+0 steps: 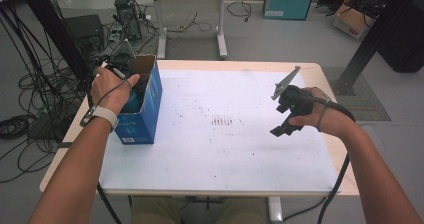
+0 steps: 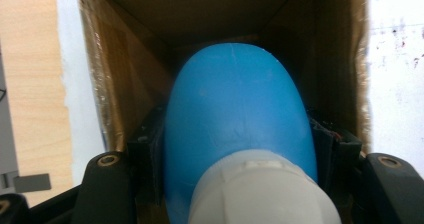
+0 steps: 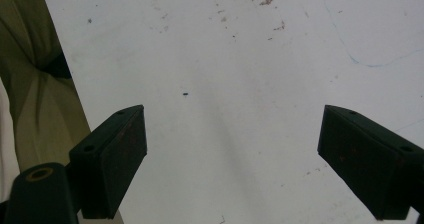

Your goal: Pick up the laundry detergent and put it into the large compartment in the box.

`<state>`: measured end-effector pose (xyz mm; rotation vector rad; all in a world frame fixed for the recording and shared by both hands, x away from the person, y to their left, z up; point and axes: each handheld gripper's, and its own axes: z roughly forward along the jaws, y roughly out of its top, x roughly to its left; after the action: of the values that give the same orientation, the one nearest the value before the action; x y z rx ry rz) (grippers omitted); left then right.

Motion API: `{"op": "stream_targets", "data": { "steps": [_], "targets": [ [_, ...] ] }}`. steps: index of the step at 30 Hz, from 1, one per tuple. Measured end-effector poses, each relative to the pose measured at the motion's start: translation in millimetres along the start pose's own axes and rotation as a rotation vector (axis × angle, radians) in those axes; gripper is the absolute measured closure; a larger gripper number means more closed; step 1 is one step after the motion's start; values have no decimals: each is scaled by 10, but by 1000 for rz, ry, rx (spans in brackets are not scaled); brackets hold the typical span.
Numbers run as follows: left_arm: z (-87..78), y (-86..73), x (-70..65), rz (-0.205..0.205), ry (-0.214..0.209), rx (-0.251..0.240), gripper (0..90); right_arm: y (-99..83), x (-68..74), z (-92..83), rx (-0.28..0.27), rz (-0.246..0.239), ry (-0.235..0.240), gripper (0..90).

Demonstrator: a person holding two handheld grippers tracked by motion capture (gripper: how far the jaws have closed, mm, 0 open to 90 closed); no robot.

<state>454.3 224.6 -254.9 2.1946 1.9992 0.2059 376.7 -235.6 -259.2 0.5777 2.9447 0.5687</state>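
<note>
White table (image 1: 225, 149) — bottle (image 2: 235, 119) in box (image 1: 145, 111)

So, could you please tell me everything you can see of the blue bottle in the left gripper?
The blue bottle is smooth, rounded, plastic-looking, with a white cap toward the camera. The left gripper is shut on its sides, a black jaw on each flank. It points bottom-first into the open brown inside of the blue cardboard box, at the table's left. Whether it touches the box cannot be told.
</note>
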Motion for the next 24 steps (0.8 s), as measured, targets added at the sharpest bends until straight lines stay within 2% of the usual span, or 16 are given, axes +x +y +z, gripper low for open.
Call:
{"op": "stream_targets", "data": {
  "steps": [2,24],
  "targets": [
    [14,-6,5,1,-2,-12,375,-12,-2,-3,2,0,-2,123],
    [16,5,25,8,-5,16,373,-28,10,-5,2,2,-2,123]
  ]
}}
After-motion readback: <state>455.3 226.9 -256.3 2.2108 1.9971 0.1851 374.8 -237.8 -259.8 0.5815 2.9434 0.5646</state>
